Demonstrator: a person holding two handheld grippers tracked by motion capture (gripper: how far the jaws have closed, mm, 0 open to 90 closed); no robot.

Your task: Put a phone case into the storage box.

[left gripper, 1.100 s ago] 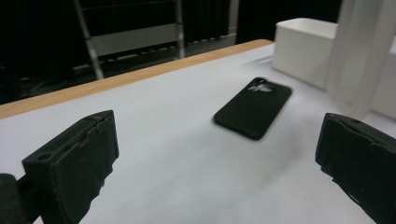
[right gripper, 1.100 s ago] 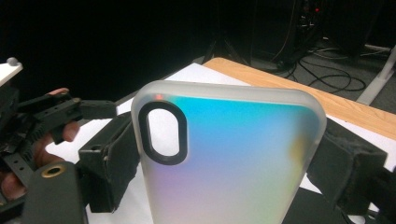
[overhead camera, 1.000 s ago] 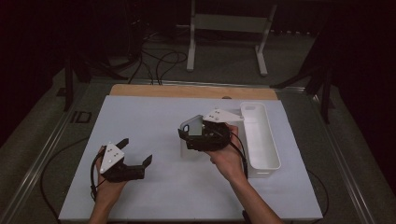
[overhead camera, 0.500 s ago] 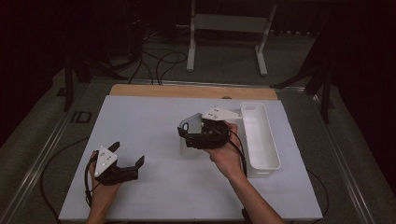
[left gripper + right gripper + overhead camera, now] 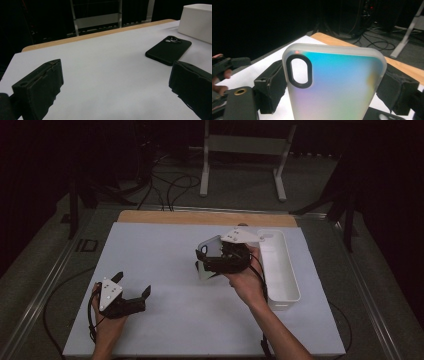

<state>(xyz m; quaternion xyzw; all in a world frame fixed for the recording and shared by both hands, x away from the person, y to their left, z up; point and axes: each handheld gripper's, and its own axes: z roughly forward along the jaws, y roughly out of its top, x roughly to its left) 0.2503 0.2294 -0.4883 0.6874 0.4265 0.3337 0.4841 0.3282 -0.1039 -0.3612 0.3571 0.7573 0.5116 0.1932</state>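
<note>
White matting covers the table [image 5: 165,245], and low at its left the left gripper [image 5: 134,299] rests near the front edge, held in a hand [image 5: 107,327] whose forearm comes up from the bottom of the high view. Its jaws point right, toward the middle of the table, and stand wide apart with nothing between them; in the left gripper view they frame bare mat, with a black case [image 5: 168,49] lying flat farther off, camera cutout away from the gripper and a white bin [image 5: 196,22] beyond it. Farther right, past the table's middle, the right hand [image 5: 245,282] is raised above the mat with the wrist bent, its forearm running down to the bottom edge. The right gripper [image 5: 207,262] points left and clamps a frosted case [image 5: 212,247] by its two long edges. In the right gripper view that case [image 5: 332,82] stands upright between the pads, iridescent blue to pink to green, its oval camera hole at upper left. Just right of that hand lies the long bin [image 5: 280,270], lengthwise along the table's right side.
</note>
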